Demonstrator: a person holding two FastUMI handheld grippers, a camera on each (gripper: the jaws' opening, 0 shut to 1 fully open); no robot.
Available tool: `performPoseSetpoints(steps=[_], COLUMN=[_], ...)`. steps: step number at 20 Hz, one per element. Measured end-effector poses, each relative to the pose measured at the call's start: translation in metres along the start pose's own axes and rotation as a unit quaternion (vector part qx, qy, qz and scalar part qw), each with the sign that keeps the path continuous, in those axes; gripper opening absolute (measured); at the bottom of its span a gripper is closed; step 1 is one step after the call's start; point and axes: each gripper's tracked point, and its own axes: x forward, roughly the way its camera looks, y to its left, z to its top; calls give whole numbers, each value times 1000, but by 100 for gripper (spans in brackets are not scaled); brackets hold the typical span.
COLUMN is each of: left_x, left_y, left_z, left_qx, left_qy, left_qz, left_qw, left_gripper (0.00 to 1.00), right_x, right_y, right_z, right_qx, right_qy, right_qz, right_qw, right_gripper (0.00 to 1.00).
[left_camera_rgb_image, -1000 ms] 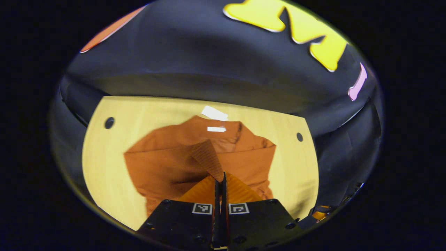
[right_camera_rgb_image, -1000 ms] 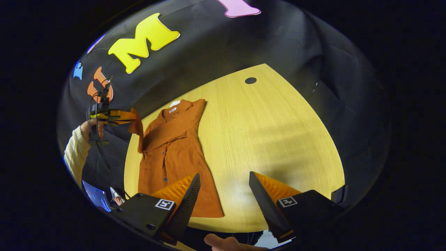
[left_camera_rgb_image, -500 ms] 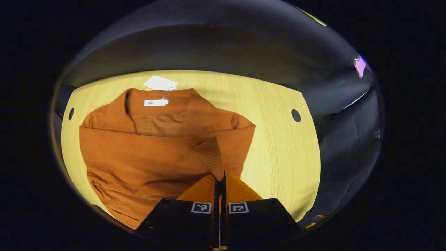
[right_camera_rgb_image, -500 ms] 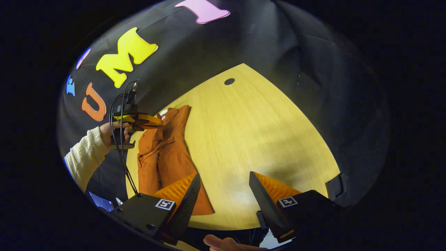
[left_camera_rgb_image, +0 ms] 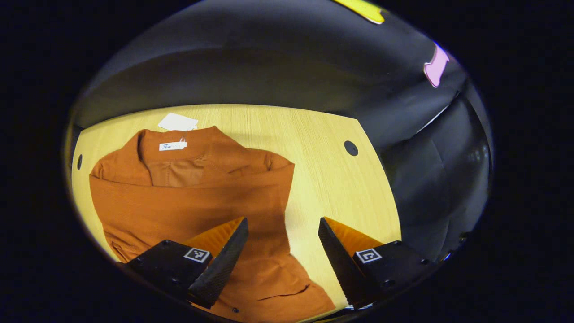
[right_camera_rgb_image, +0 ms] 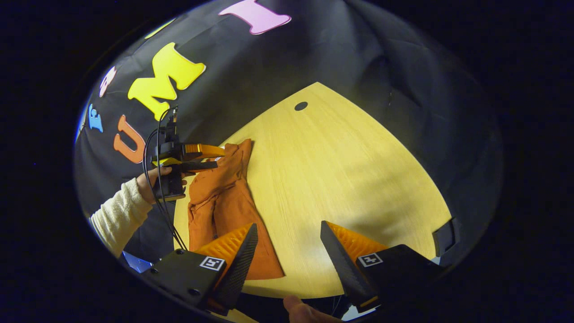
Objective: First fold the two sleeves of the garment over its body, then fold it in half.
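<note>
The rust-orange garment [left_camera_rgb_image: 193,197] lies on the wooden table [left_camera_rgb_image: 332,188], collar toward the far edge. One sleeve [left_camera_rgb_image: 188,204] lies folded across its body. My left gripper [left_camera_rgb_image: 282,220] hovers open over the garment's right side, nothing between its fingers. In the right gripper view the garment [right_camera_rgb_image: 224,202] looks narrow, at the table's [right_camera_rgb_image: 341,179] left side. The left gripper [right_camera_rgb_image: 219,159] is open above its collar end, held by a hand [right_camera_rgb_image: 150,186] in a cream sleeve. My right gripper [right_camera_rgb_image: 289,224] stands open near the front edge, beside the garment's hem.
A white paper tag [left_camera_rgb_image: 178,121] lies on the table just beyond the collar. Round holes [left_camera_rgb_image: 350,148] [right_camera_rgb_image: 301,106] sit in the tabletop. Black cloth walls stand close behind the table. A fingertip [right_camera_rgb_image: 298,309] shows at the bottom of the right gripper view.
My left gripper carried the sleeve cuff over the body, then opened and let it go; the sleeve now lies flat across the garment. The right gripper stayed open and barely moved.
</note>
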Motion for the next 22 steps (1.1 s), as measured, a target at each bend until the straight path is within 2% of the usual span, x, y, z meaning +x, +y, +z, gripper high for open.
performPoseSetpoints(steps=[5, 9, 13, 16, 18, 20, 22], left_x=[-48, -95, -133, -159, -171, -183, -192], left_y=[52, 112, 172, 213, 231, 245, 250], left_z=[-32, -88, -163, -217, -253, -284, -312], left_qx=[31, 38, 36, -3, -33, -54, -88], left_qy=[-59, -82, -62, -46, -30, -6, 29], left_qz=[46, 94, 140, 169, 170, 163, 132], left_qw=[997, 991, 988, 985, 984, 985, 987], left_gripper=[100, 100, 100, 100, 100, 100, 100], right_x=[25, 42, 63, 78, 85, 85, 83], right_y=[42, 70, 84, 79, 72, 65, 49], right_z=[-32, -67, -96, -113, -124, -138, -150], right_qx=[-32, -86, -124, -129, -133, -130, -114], right_qy=[32, 73, 109, 134, 155, 192, 234], right_qz=[17, 17, 2, -32, -50, -49, -52], right_qw=[999, 994, 986, 982, 978, 972, 964], right_gripper=[92, 92, 92, 92, 92, 92, 92])
